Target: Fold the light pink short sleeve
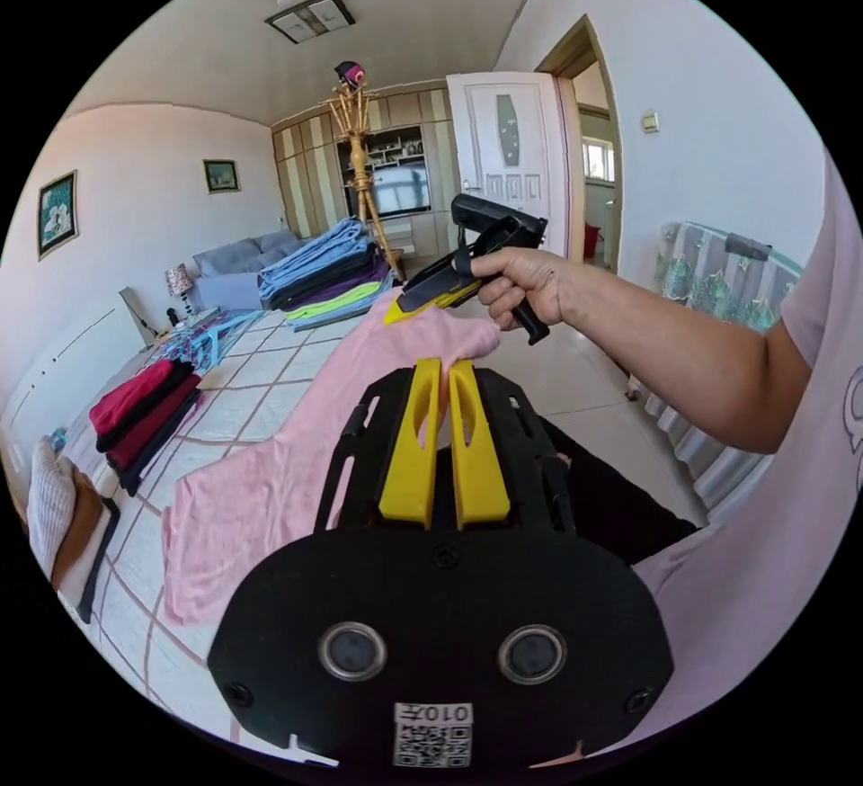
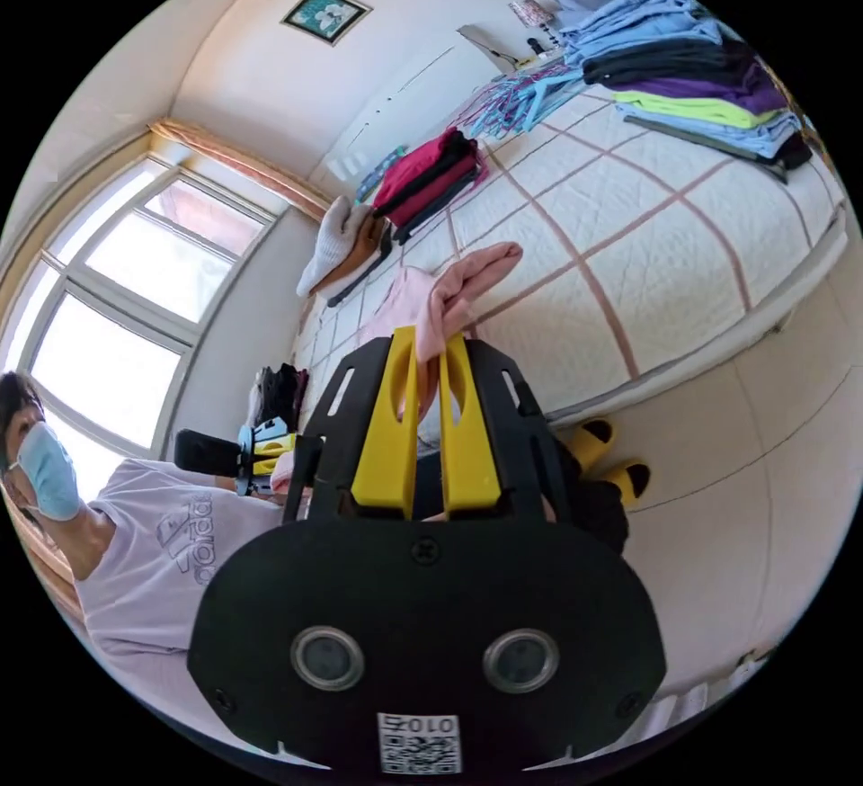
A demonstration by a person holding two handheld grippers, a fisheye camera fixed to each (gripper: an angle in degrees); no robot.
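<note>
While both hand-held grippers pinch it, light pink short sleeve (image 1: 270, 480) lifted, bunched, draping onto bed (image 1: 261, 372)

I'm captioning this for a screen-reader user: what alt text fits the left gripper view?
The left gripper is shut on a pink shirt that trails onto a quilted bed, while a hand holds the right gripper on the shirt's far end. Stacks of folded clothes sit on the bed behind.

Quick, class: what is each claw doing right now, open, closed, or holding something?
Left claw: closed on the light pink short sleeve.
Right claw: closed on the same light pink short sleeve, lifted above the bed.
</note>
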